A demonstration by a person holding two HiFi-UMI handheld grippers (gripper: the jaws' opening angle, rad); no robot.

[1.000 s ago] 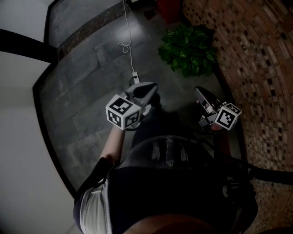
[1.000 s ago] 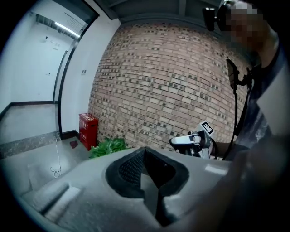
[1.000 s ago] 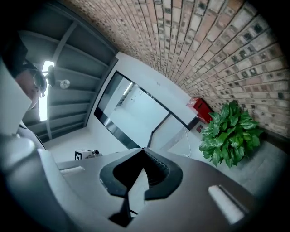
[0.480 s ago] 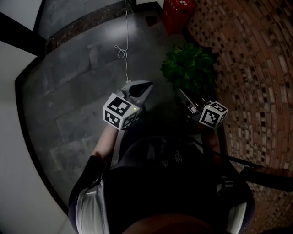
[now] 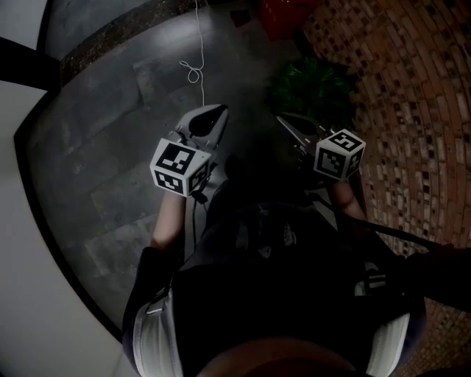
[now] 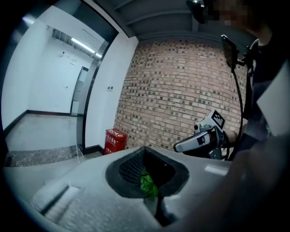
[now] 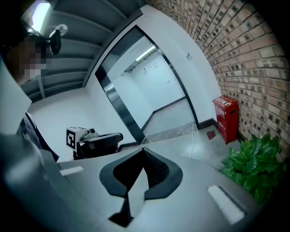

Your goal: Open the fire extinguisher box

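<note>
The red fire extinguisher box point(image 6: 115, 141) stands on the floor against the brick wall, far ahead of both grippers; it also shows as the red box point(image 7: 225, 118) and at the head view's top edge, box point(image 5: 283, 10). My left gripper point(image 6: 145, 148) is shut with nothing held, and the head view shows this left gripper point(image 5: 215, 112) in the air over the grey floor. My right gripper point(image 7: 143, 149) is shut and empty too; that right gripper point(image 5: 284, 120) hangs beside the plant.
A green potted plant point(image 7: 252, 163) stands by the brick wall point(image 5: 412, 88), between me and the box. A white cord point(image 5: 196, 68) trails over the grey tiled floor point(image 5: 110, 147). A white wall with a dark skirting point(image 5: 29, 169) runs along the left.
The head view has swung and moved forward along the wall. Both grippers have shifted left and up in view, and the right gripper now overlaps the plant. Jaws stay shut.
</note>
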